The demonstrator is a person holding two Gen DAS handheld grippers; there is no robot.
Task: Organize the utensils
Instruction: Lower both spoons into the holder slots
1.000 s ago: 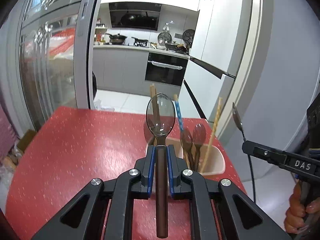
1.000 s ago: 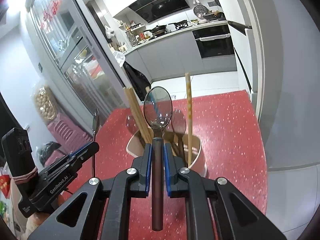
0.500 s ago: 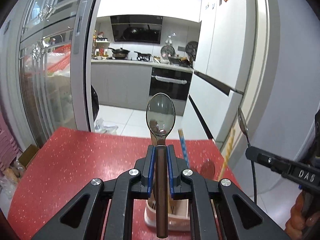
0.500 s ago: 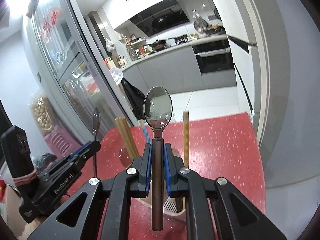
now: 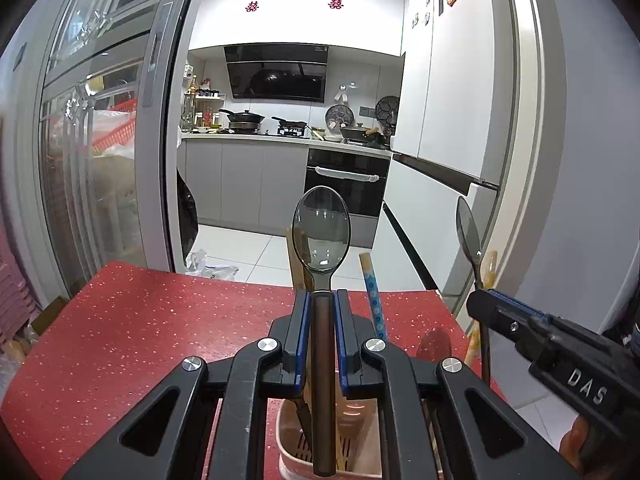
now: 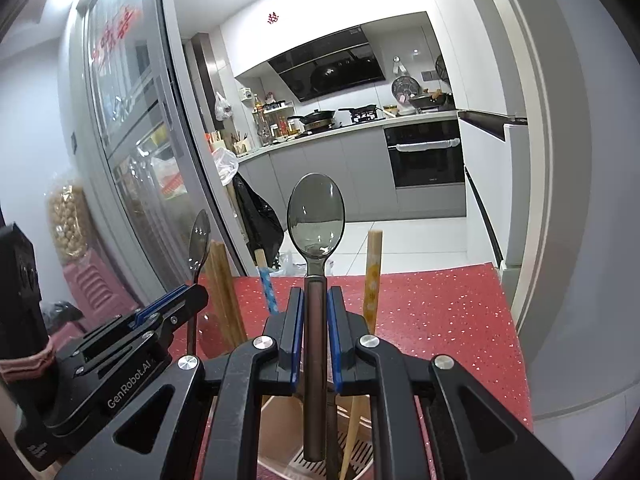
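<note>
**Grippers lowering two spoons toward the holder**

Both grippers are gripping spoons upright, bowl end up. The left gripper point(image 5: 322, 312) is clamping a dark-handled spoon point(image 5: 322, 236) right above the utensil holder point(image 5: 292, 440) on the red table point(image 5: 140, 320); the right gripper point(image 6: 311, 308) is clenching its own spoon point(image 6: 316, 216) over the same holder.

Judging the step as insertion, each handle tip should be going down into a free slot, clear of the chopsticks point(image 6: 372, 272), one spoon at a time so the grippers are not colliding.

Gripper bodies are hiding most of the holder, so its compartments are hard to make out.
</note>
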